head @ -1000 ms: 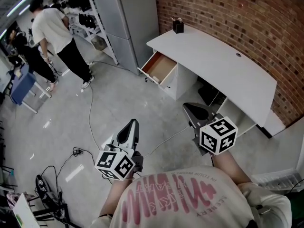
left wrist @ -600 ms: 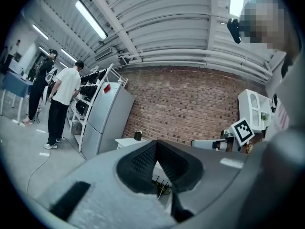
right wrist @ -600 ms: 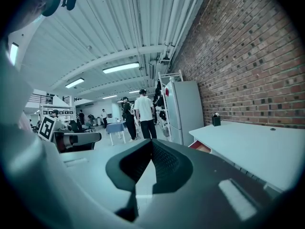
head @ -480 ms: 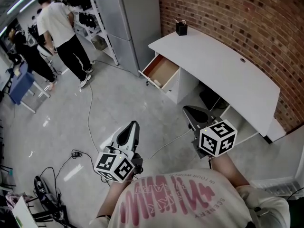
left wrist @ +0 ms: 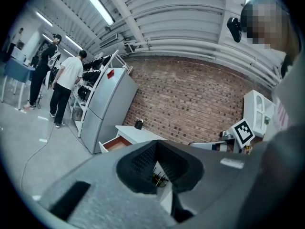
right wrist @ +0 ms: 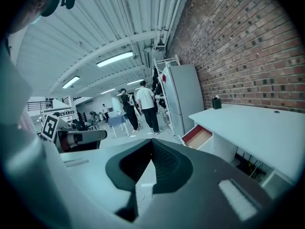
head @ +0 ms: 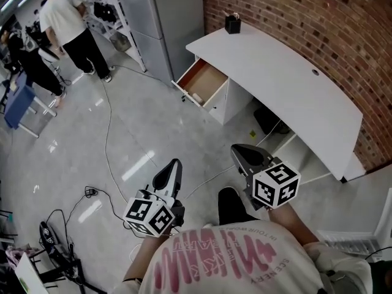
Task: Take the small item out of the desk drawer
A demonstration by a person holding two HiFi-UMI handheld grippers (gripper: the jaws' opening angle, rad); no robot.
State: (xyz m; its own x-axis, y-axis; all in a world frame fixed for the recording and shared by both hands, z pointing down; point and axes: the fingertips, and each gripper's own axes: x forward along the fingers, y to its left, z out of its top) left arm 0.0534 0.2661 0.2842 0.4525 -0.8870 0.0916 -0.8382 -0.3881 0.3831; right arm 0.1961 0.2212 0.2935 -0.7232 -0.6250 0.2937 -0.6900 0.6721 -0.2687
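Left tongs (head: 173,169) and right tongs (head: 240,152), both closed and empty, now hang nearer the open drawer (head: 202,84); a cable (head: 108,127) trails across the floor (head: 153,127) between.

White desk (head: 288,84) at the brick wall (head: 306,17)
A black pen holder (head: 232,24) stands on the desk's far end; left of the desk, a cable (head: 108,133) lies on the grey floor (head: 159,133).
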